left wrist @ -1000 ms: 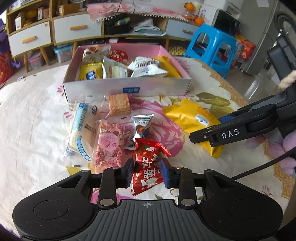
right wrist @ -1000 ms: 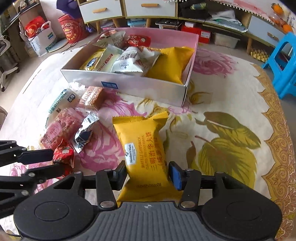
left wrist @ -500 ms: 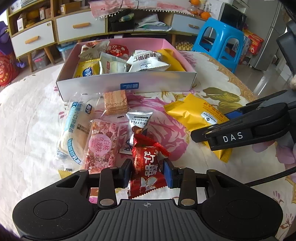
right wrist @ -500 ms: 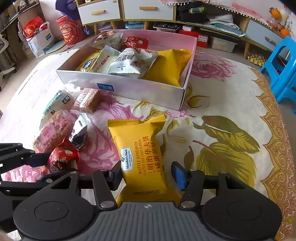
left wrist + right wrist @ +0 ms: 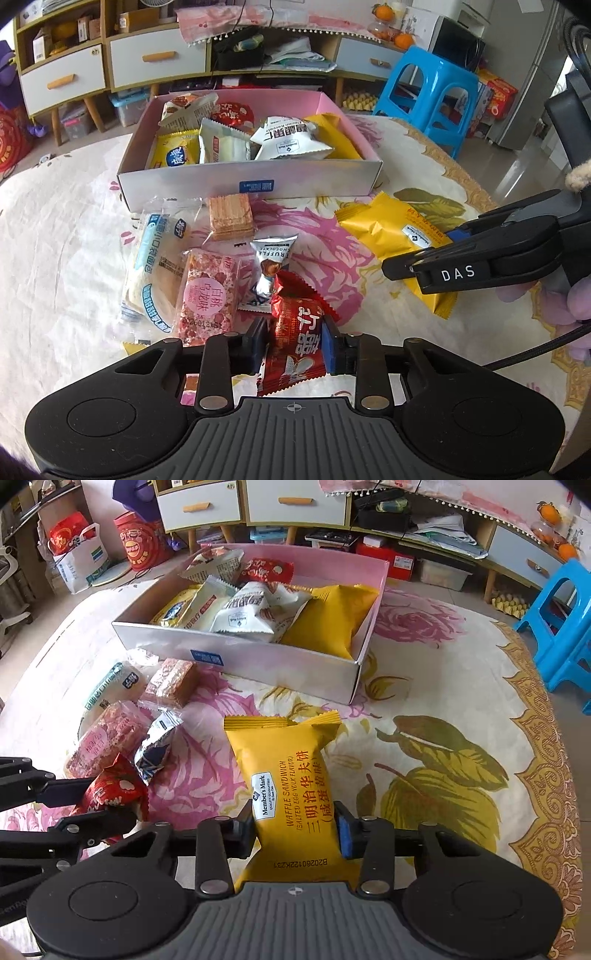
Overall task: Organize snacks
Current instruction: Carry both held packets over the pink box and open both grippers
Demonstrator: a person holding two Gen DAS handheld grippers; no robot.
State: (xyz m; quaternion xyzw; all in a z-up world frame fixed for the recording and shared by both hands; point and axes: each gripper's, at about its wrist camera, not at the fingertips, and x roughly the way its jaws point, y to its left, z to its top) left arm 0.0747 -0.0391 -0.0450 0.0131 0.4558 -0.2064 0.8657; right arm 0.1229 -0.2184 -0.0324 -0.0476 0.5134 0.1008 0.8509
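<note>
The left tool [image 5: 293, 345] was clamped on a red candy packet [image 5: 295, 343], its two pads pressing the wrapper from either side, with the packet's serrated top edge fanning out above them toward the middle of the floral tabletop [image 5: 74, 240]. The right tool [image 5: 295, 829] gripped a yellow waffle sandwich pack [image 5: 288, 775] by its lower half, both pads touching the pack's sides and its crimped upper end pointing toward the box [image 5: 258, 664]. Whether either snack was lifted clear of the cloth could not be told. The box, pink inside and silver-white outside, sat farther back on the tabletop and held several snacks: another yellow pack [image 5: 328, 620] lying against its right wall, white packets [image 5: 247, 613] in the middle, and a red packet [image 5: 264, 570] near the back. Just in front of the box lay loose snacks. A wafer block [image 5: 231, 216] was almost touching the box's front wall, a clear-wrapped bread roll [image 5: 159, 258] lay to its left, a pink bar [image 5: 208, 295] sat beside the roll, and a silver truffle chocolate [image 5: 271, 260] lay just beyond the red candy packet. From the left wrist view the right tool, marked DAS, reached in from the right over the yellow waffle sandwich pack. A blue plastic stool [image 5: 424, 96] stood on the floor beyond the tabletop's far right edge.
</note>
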